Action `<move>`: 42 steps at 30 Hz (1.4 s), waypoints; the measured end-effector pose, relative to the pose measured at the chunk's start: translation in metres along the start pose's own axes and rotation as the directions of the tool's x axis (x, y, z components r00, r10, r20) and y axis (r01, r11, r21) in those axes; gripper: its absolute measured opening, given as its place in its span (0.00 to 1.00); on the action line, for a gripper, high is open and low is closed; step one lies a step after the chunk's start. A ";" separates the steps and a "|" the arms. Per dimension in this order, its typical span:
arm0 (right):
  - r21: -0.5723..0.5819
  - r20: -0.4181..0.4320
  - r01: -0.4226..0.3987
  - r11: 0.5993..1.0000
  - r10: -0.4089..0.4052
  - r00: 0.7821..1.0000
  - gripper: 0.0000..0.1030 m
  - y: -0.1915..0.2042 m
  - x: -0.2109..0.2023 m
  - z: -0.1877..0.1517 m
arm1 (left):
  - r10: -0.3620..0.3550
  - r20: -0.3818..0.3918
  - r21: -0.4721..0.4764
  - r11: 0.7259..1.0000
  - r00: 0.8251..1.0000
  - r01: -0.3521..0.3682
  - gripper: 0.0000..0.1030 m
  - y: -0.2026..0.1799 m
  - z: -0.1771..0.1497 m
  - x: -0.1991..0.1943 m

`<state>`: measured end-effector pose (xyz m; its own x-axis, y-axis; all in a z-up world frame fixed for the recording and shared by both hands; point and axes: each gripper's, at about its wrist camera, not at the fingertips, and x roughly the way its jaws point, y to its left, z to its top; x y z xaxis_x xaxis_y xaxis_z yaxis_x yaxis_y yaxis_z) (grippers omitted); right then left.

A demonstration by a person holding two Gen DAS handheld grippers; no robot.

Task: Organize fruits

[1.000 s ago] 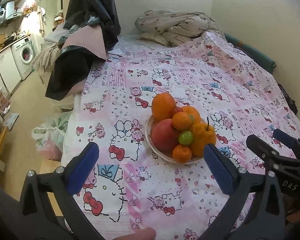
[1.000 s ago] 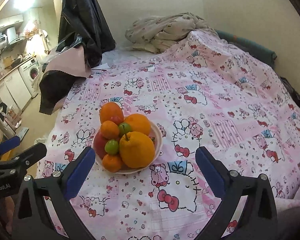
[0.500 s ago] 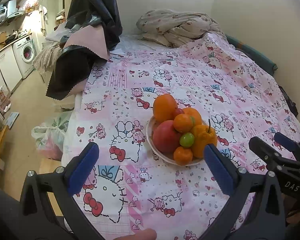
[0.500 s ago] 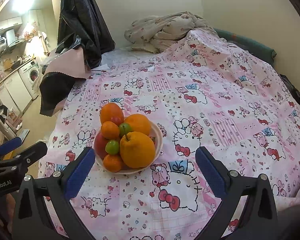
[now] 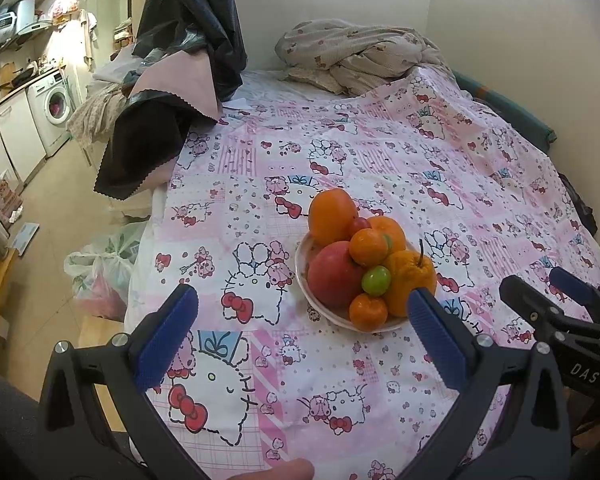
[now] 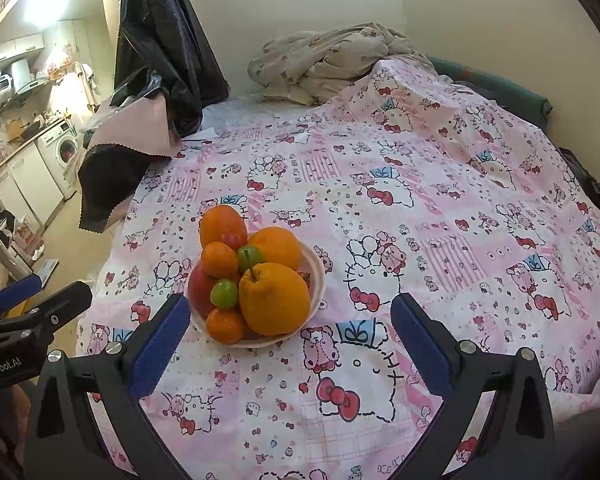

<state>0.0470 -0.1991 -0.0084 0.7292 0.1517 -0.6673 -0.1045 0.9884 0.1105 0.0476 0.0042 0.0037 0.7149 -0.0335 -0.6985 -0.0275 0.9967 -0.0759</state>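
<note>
Blue pads frame both my views: the left gripper has its jaws spread wide with nothing between them, and the right gripper is just as wide and just as empty, both hovering short of the bowl and above the pink cartoon-print bedspread. The bowl is my landmark; it sits on the bed near the front edge, heaped past its rim. Nearest me in it are a small mandarin and the big knobbly stemmed citrus, with a green fruit wedged between them and a red apple on the bowl's left side. Above those rides another small orange, and at the bowl's far side two large oranges, one perched high. My worry is the pile: I judge that pulling a low fruit first would let the upper ones roll off across the bedspread. The bedding is soft, so pressing down could also tip the bowl. Beyond the bowl lies a crumpled blanket against the wall, and to its far left dark hanging fabric.
</note>
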 end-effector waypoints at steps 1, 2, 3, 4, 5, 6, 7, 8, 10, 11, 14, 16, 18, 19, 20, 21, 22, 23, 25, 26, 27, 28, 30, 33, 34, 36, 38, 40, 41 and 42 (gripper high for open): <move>0.000 0.000 0.001 1.000 -0.001 1.000 0.99 0.000 0.000 -0.001 | 0.000 0.000 0.001 1.000 1.000 0.000 1.00 0.000 -0.001 0.000; -0.002 0.000 0.004 1.000 -0.004 1.000 0.99 0.000 0.000 -0.001 | 0.000 0.000 0.000 1.000 1.000 0.000 1.00 -0.001 -0.001 0.000; -0.003 0.000 0.007 1.000 -0.007 1.000 0.99 0.000 0.000 -0.001 | 0.001 0.001 0.000 1.000 1.000 -0.001 1.00 0.000 -0.001 0.000; -0.004 0.000 0.008 1.000 -0.008 1.000 0.99 0.000 0.001 -0.001 | 0.002 0.002 0.000 1.000 1.000 -0.002 1.00 0.000 -0.001 0.000; -0.003 0.000 0.005 1.000 -0.005 1.000 0.99 0.000 0.000 -0.001 | 0.002 0.002 0.000 1.000 1.000 -0.002 1.00 -0.001 -0.001 0.000; -0.003 0.000 0.004 1.000 -0.004 1.000 0.99 0.000 0.000 -0.001 | 0.002 0.001 0.000 1.000 1.000 -0.002 1.00 0.000 -0.001 0.001; -0.005 0.001 0.005 1.000 -0.005 1.000 0.99 0.000 0.000 -0.001 | 0.003 0.000 -0.001 1.000 1.000 -0.003 1.00 0.000 -0.001 0.001; -0.006 0.002 0.005 1.000 -0.005 1.000 0.99 0.000 0.001 -0.001 | 0.003 -0.001 -0.001 1.000 1.000 -0.003 1.00 0.000 -0.002 0.001; -0.006 0.002 0.002 1.000 -0.002 1.000 0.99 0.000 0.001 -0.001 | 0.004 0.000 0.000 1.000 1.000 -0.004 1.00 0.000 -0.002 0.002; -0.006 0.002 0.002 1.000 -0.002 1.000 0.99 -0.001 0.000 -0.001 | 0.004 0.000 -0.001 1.000 1.000 -0.004 1.00 0.000 -0.002 0.001; -0.005 0.001 -0.001 1.000 0.001 1.000 0.99 0.000 0.001 -0.001 | 0.005 -0.001 -0.001 1.000 1.000 -0.005 1.00 0.000 -0.002 0.002; -0.005 0.001 0.000 1.000 0.000 1.000 1.00 0.000 0.001 -0.001 | 0.005 -0.003 -0.002 1.000 1.000 -0.005 1.00 0.000 -0.002 0.002; -0.004 0.001 -0.002 1.000 0.002 1.000 0.99 -0.001 0.001 -0.001 | 0.006 -0.002 -0.001 1.000 1.000 -0.006 1.00 0.000 -0.002 0.002; -0.005 0.001 0.000 1.000 0.000 1.000 0.99 0.000 0.001 0.000 | 0.006 -0.001 -0.001 1.000 1.000 -0.006 1.00 0.000 -0.002 0.002; -0.005 0.001 -0.001 1.000 0.001 1.000 0.99 0.000 0.001 0.000 | 0.005 -0.001 -0.001 1.000 1.000 -0.005 1.00 0.000 -0.002 0.002; -0.005 0.001 -0.001 1.000 0.001 1.000 0.99 0.000 0.001 -0.001 | 0.005 -0.001 -0.001 1.000 1.000 -0.005 1.00 0.000 -0.002 0.002; -0.006 0.001 0.000 1.000 0.000 1.000 0.99 0.000 0.001 -0.001 | 0.006 -0.001 -0.001 1.000 1.000 -0.006 1.00 0.000 -0.002 0.002; -0.006 0.000 0.002 1.000 -0.002 1.000 0.99 0.000 0.001 -0.001 | 0.006 -0.002 -0.001 1.000 1.000 -0.006 1.00 0.000 -0.002 0.002; -0.007 -0.001 0.003 1.000 -0.003 1.000 0.99 0.000 0.001 0.000 | 0.005 -0.004 -0.003 1.000 1.000 -0.005 1.00 0.000 -0.002 0.002; -0.007 -0.001 0.003 1.000 -0.003 1.000 0.99 0.000 0.001 0.000 | 0.005 -0.002 -0.003 1.000 1.000 -0.005 1.00 0.000 -0.002 0.002; -0.007 -0.001 0.003 1.000 -0.003 1.000 0.99 0.000 0.001 0.000 | 0.004 -0.002 -0.002 1.000 1.000 -0.004 1.00 0.000 -0.002 0.002; -0.008 0.000 0.003 1.000 -0.003 1.000 0.99 0.000 0.001 0.000 | 0.002 -0.002 -0.003 1.000 1.000 -0.002 1.00 0.000 -0.002 0.002; -0.008 0.000 0.003 1.000 -0.003 1.000 0.99 0.000 0.001 0.000 | 0.002 -0.001 -0.003 1.000 1.000 -0.002 1.00 0.000 -0.003 0.002; -0.007 0.000 0.003 1.000 -0.003 1.000 0.99 0.000 0.001 0.000 | 0.002 -0.002 -0.004 1.000 1.000 -0.002 1.00 0.000 -0.003 0.002; -0.008 0.000 0.003 1.000 -0.003 1.000 0.99 0.000 0.001 0.000 | 0.003 -0.002 -0.004 1.000 1.000 -0.003 1.00 0.000 -0.003 0.002; -0.008 -0.001 0.002 1.000 -0.002 1.000 0.99 0.001 0.002 0.000 | 0.002 -0.002 -0.004 1.000 1.000 -0.002 1.00 0.000 -0.002 0.002; -0.008 -0.001 0.002 1.000 -0.002 1.000 0.99 0.001 0.002 0.000 | 0.003 -0.002 -0.003 1.000 1.000 -0.003 1.00 0.000 -0.002 0.002; -0.008 -0.001 0.002 1.000 -0.002 1.000 0.99 0.001 0.002 0.000 | 0.003 -0.002 -0.003 1.000 1.000 -0.003 1.00 0.000 -0.003 0.002; -0.009 -0.001 0.002 1.000 -0.002 1.000 0.99 0.001 0.002 0.000 | 0.002 -0.002 -0.004 1.000 1.000 -0.002 1.00 0.000 -0.002 0.002; -0.009 -0.001 0.002 1.000 -0.002 1.000 0.99 0.001 0.002 0.000 | 0.004 -0.002 -0.004 1.000 1.000 -0.004 1.00 0.000 -0.002 0.002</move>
<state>0.0482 -0.1977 -0.0095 0.7286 0.1495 -0.6684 -0.1089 0.9888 0.1024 0.0472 0.0038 0.0008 0.7136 -0.0299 -0.7000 -0.0328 0.9966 -0.0759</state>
